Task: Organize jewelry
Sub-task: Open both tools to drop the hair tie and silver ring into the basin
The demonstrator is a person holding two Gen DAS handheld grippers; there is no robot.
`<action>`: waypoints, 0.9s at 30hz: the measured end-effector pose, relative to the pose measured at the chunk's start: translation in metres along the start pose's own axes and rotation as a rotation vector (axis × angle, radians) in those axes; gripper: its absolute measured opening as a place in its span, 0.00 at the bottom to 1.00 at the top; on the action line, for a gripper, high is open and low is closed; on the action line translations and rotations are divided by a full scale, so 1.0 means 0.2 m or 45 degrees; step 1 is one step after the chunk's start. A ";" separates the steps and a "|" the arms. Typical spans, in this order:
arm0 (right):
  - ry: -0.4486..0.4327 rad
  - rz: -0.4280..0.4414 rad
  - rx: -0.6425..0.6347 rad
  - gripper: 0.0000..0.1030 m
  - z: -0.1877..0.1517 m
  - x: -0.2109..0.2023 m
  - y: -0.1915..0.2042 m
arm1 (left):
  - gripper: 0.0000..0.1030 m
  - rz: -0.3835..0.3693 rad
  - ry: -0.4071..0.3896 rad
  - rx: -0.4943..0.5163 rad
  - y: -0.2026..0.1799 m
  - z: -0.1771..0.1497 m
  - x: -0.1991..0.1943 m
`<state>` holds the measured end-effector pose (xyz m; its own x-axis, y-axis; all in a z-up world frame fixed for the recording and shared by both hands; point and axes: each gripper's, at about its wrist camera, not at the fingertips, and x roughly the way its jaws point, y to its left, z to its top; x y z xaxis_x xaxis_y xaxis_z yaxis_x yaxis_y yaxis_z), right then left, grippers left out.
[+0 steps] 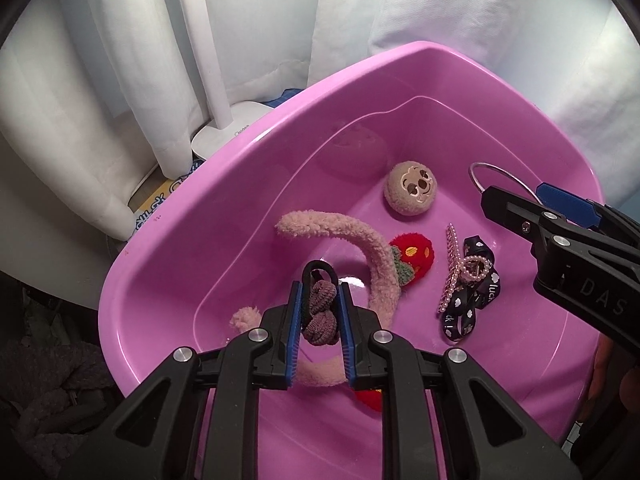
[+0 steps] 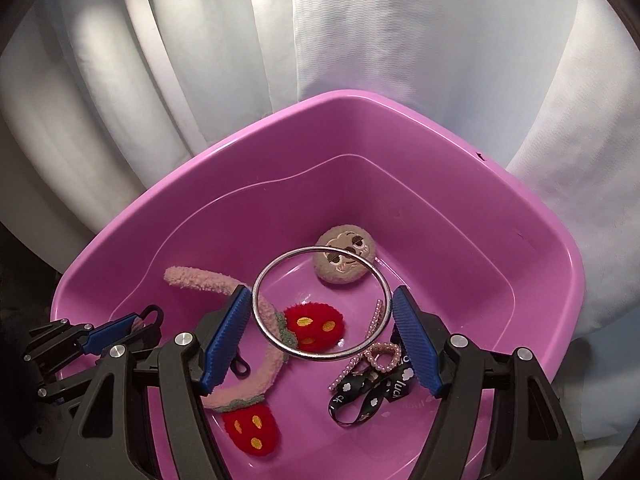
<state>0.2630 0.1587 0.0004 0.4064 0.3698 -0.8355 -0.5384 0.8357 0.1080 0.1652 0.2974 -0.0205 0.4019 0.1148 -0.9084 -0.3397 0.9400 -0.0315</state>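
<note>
Basin [image 1: 248, 184] | stowed: headband [image 1: 360, 240], clips, plush, ribbon | left tool [image 1: 320, 320] clamps hair tie [image 1: 320, 312] above basin | right tool [image 2: 324, 320] grips bangle [image 2: 320, 356] | both pending drop

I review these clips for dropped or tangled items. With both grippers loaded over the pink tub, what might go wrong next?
1. The silver bangle is held only by its edges between the right gripper pads; it may slip out.
2. The hair ties pinched in the left gripper hang just above the fuzzy headband and might snag on it.
</note>
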 end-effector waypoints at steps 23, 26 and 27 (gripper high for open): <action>0.000 -0.037 0.024 0.72 -0.02 0.00 0.01 | 0.72 0.053 -0.057 -0.015 0.00 -0.01 -0.07; -0.006 -0.037 0.022 0.72 -0.02 -0.01 0.01 | 0.72 0.049 -0.062 -0.018 0.00 -0.02 -0.08; -0.010 -0.036 0.023 0.72 -0.02 -0.02 0.01 | 0.72 0.047 -0.063 -0.019 0.00 -0.02 -0.08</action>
<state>0.2564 0.1577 0.0011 0.4273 0.3487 -0.8342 -0.5133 0.8531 0.0937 0.1551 0.2933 -0.0073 0.4300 0.1656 -0.8875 -0.3676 0.9300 -0.0046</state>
